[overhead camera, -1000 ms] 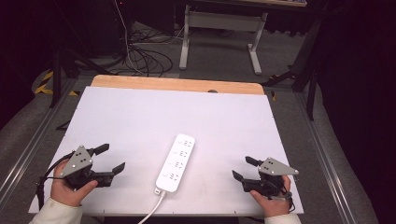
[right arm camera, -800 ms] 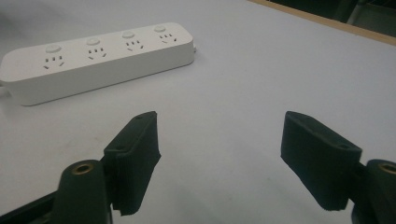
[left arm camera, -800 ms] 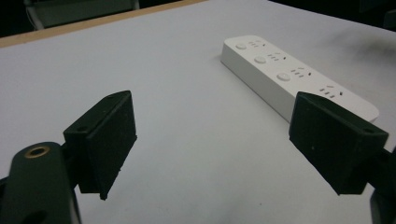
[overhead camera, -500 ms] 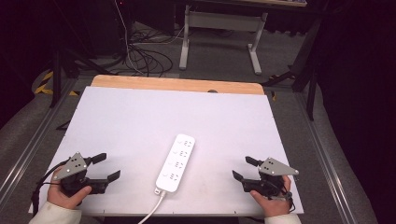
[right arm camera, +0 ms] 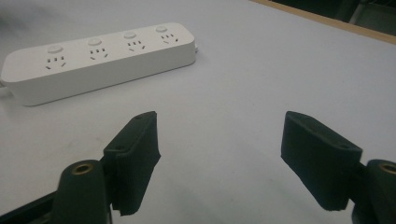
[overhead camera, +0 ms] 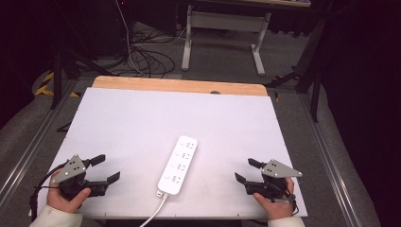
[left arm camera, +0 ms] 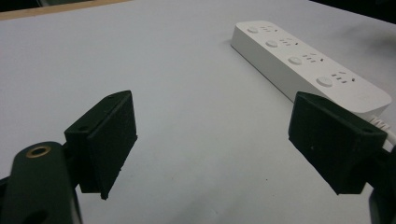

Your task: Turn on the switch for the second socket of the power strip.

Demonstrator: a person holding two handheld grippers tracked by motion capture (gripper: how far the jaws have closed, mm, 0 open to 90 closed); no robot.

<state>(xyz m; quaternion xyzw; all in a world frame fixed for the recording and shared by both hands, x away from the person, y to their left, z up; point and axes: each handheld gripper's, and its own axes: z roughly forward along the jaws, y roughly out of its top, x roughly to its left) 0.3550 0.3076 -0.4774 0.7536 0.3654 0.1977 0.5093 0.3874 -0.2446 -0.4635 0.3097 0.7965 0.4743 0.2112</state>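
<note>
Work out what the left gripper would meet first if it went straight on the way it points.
Probably the power strip: the left gripper points right across the table toward its near end, though the line may pass just short.

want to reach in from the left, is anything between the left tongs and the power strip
Nothing visible. Only bare white table lies between the left tongs and the power strip. The tongs are open and apart from the strip, whose cord runs off the near edge, out of the way.
</note>
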